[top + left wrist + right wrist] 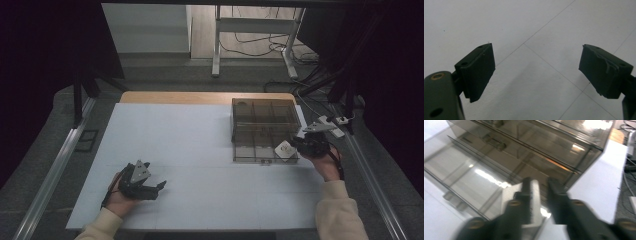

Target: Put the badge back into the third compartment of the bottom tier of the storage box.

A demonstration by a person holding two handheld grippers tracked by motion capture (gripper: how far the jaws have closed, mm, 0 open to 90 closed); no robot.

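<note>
Down near the front edge the left gripper just rests on the white tabletop with its jaws spread wide and empty, while farther back the right gripper is clamped on a small white block over the smoky clear compartment box.

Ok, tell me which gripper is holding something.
The right gripper, by the clear box: its jaws pinch a small white piece. The left gripper is open over bare table.
</note>
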